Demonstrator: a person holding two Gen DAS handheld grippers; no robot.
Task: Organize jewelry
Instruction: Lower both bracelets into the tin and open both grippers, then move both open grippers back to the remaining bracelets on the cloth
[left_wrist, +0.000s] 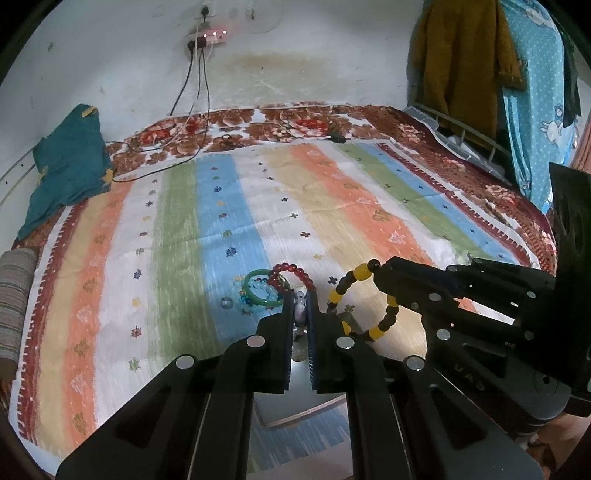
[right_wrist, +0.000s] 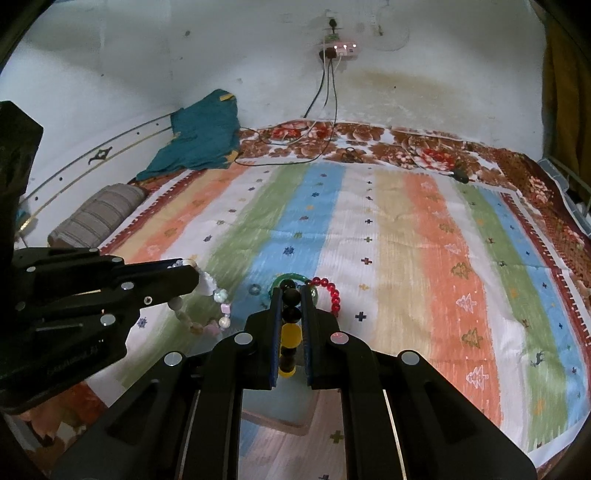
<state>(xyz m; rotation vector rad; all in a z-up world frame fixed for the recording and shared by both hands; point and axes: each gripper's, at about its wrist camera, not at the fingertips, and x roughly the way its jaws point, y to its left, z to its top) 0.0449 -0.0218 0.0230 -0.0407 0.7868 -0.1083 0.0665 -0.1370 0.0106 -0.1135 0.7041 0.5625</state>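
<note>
green bangle, red bracelet, striped sheet

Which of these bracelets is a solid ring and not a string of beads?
The green bangle lying on the striped bedspread; the red, yellow-and-black and pastel bracelets are all beaded.

Home bedroom: you face a bed under a striped bedspread; at its head, a stained wall with a power strip; beside it, hanging clothes.
</note>
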